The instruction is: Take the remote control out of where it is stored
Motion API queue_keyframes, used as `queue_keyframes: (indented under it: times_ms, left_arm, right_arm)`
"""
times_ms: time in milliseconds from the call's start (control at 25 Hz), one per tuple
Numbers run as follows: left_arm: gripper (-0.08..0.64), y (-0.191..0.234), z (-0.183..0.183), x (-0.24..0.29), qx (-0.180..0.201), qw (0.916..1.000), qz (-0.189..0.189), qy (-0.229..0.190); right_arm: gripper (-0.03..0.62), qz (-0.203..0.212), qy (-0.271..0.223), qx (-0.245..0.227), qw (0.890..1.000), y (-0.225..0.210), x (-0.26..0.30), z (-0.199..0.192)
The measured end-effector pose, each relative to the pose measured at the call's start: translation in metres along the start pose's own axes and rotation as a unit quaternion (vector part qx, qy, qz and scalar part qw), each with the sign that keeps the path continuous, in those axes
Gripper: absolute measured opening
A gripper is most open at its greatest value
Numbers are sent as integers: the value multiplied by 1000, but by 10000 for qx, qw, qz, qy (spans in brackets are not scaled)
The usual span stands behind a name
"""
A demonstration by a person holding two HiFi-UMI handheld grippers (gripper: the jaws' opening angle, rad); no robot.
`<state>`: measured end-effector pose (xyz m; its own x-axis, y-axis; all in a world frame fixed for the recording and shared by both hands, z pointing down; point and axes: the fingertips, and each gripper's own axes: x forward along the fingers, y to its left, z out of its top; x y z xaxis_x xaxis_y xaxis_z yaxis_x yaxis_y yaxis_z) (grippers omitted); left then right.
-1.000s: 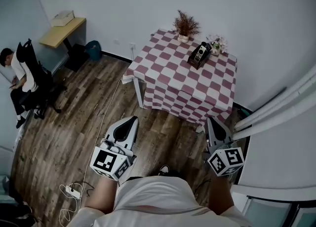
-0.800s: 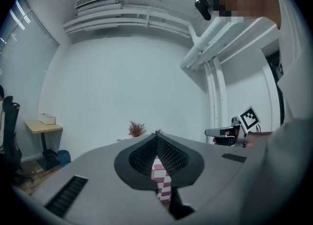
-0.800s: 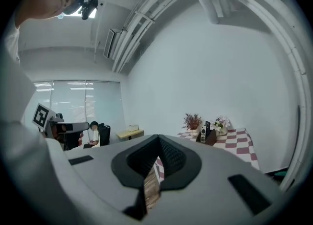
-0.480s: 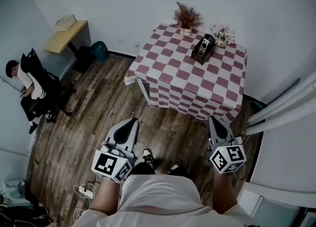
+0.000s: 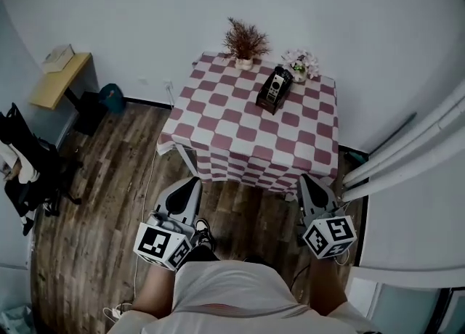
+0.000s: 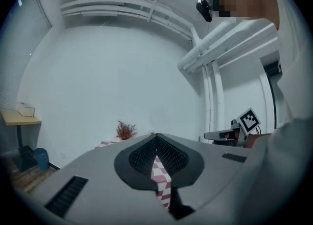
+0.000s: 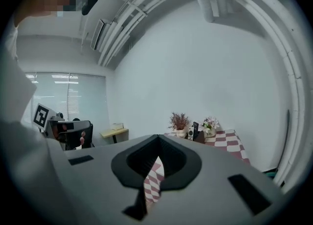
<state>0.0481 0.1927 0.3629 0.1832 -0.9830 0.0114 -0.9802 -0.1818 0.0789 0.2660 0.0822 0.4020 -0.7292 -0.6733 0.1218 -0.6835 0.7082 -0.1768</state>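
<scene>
Currently my left gripper [image 6: 155,134] is closed with nothing in it: its two dark pads meet at the tips, and only a thin slit lower down shows a strip of checked cloth beyond. My right gripper [image 7: 157,136] is the same, jaws pressed together and empty. From the head view both are held out in front of the body, left gripper [image 5: 190,180] and right gripper [image 5: 309,178], well apart from each other and pointing toward the table [image 5: 218,173]. Both sit short of the table's near edge, over the wooden floor [image 5: 94,231].

The table is draped in a red-and-white checked cloth [image 5: 240,125] and stands against the white wall [image 5: 145,6]. The remote control [image 5: 276,84] is toward the back of the tabletop, propped leaning in a dark holder [image 5: 266,102], its buttons facing the near side. It is well away from both grippers. A dried plant [image 5: 245,38] in a small pot stands just behind it to the left, and a little pot of flowers [image 5: 299,64] just beside it to the right. From the right gripper view the remote control [image 7: 195,129] shows between those two.

Farther out, a small wooden desk [image 5: 62,80] and a blue bin [image 5: 112,97] stand by the left wall, with a dark chair [image 5: 33,162] near them. White pipes [image 5: 407,152] run along the right.
</scene>
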Motion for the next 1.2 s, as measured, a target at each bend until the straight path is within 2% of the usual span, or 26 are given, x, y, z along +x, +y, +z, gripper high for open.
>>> queue_keyframes:
  times_ms: [400, 640, 880, 1200]
  left_arm:
    - [9, 121, 22, 45, -109, 9991, -339, -218]
    - [9, 185, 26, 50, -146, 9987, -430, -214]
    - [9, 215, 24, 63, -177, 9986, -480, -157]
    - [9, 220, 24, 109, -96, 9975, -701, 34]
  right_arm:
    - [14, -276, 20, -489, 9984, 43, 120, 45]
    - [14, -170, 168, -617, 9978, 88, 182, 42]
    - [14, -142, 251, -677, 9973, 98, 217, 45]
    - [14, -425, 202, -464, 9978, 58, 238, 45]
